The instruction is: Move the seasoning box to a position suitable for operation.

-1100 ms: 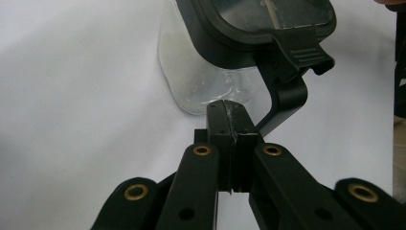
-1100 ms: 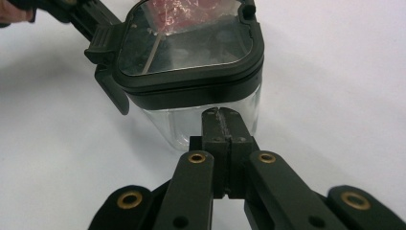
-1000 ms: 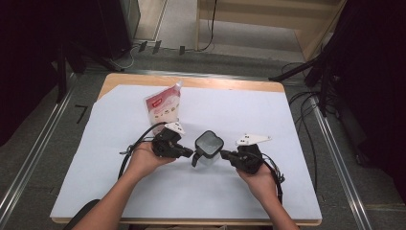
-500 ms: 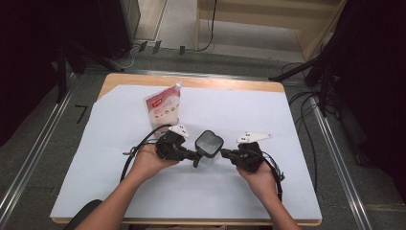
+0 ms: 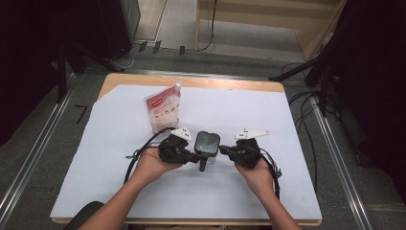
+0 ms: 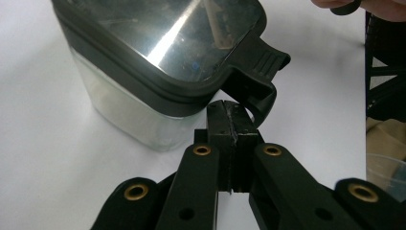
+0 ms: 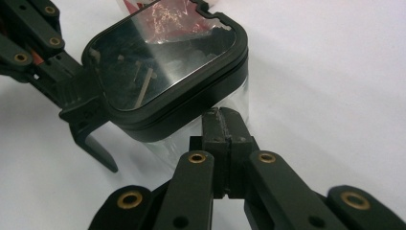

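Between the two matt black grippers stands a clear, smooth-walled container (image 6: 129, 115) under a glossy, mirror-like lid (image 7: 163, 62) rimmed in matt black plastic. Beyond it a shiny plastic pouch (image 5: 163, 109) rests on smooth white paper (image 5: 110, 143).

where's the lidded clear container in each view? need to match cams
High view: container at table centre, between the left gripper and the right gripper, in front of the snack pouch.
Left gripper view: container upper left, just beyond the shut fingers.
Right gripper view: container upper centre-left, just beyond the shut fingers.
Shared landmark: the lid's black latch handle.
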`<state>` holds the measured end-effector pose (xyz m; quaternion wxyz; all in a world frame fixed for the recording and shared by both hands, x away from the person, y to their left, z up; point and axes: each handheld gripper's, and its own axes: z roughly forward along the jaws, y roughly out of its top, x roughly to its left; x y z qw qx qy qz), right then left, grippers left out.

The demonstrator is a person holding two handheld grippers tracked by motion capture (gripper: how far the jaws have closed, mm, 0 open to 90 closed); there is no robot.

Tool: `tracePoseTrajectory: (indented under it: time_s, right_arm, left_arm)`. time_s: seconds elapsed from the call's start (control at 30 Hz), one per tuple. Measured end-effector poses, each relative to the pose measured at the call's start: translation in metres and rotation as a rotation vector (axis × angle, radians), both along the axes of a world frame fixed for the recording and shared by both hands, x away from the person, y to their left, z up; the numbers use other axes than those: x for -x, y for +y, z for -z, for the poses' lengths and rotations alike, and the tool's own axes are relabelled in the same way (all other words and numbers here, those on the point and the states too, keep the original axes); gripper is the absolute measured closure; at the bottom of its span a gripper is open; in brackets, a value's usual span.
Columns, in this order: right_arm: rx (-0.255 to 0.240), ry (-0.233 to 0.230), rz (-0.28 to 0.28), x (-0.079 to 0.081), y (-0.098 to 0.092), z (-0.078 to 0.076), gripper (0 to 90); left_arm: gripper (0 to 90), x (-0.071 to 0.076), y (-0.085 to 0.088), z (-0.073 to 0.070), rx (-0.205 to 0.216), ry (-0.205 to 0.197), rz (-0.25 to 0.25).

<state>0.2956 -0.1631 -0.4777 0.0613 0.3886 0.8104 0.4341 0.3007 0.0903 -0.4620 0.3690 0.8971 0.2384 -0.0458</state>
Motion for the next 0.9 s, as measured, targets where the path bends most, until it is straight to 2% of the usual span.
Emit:
tracePoseTrajectory:
  time_s: [0.23,0.5,0.67,0.7,0.73,0.9]
  right_arm:
    - [0.004,-0.012,0.012,-0.004,0.005,0.001,90.0]
    - [0.006,-0.018,0.030,-0.007,0.010,0.003,90.0]
    - [0.019,-0.011,0.014,-0.008,0.008,0.002,90.0]
    - [0.024,-0.005,0.008,-0.007,0.005,0.001,90.0]
    - [0.021,-0.001,0.009,-0.006,0.003,-0.001,90.0]
    - [0.005,-0.010,0.004,-0.002,-0.002,-0.006,90.0]
  left_arm:
    - [90.0,0.007,-0.008,-0.001,-0.014,-0.013,-0.016]
    - [90.0,0.011,-0.018,0.000,-0.007,-0.016,0.006]
    - [90.0,0.009,-0.016,-0.001,0.009,0.012,0.011]
    - [90.0,0.009,-0.012,-0.004,0.032,0.018,0.012]
    - [90.0,0.009,-0.009,-0.006,0.036,0.019,0.022]
    - [86.8,0.009,0.000,-0.008,0.002,0.012,0.014]
